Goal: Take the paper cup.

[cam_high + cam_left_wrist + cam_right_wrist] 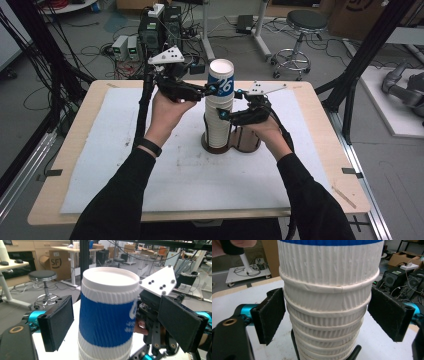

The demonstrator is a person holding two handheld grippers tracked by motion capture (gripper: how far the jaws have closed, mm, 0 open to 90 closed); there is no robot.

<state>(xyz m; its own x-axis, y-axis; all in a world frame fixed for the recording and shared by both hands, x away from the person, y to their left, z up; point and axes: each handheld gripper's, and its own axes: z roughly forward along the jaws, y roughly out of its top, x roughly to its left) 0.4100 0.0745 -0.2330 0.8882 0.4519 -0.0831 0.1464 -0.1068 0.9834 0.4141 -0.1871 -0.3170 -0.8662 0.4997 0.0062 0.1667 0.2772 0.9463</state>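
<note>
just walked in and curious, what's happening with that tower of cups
A person at a table works a stack of paper cups that stands upside down in a dark holder on a white mat. The left gripper sits high, its pads either side of the top cup, the one with the blue band. The right gripper sits lower, astride the white cups beneath. In both gripper views a gap shows between pads and cups, so neither is gripping yet.

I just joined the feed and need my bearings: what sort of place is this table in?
Most likely a robotics or electronics lab or workshop: cables trail over the floor by stacked power boxes, with a rolling stool, cardboard boxes and desks around.
</note>
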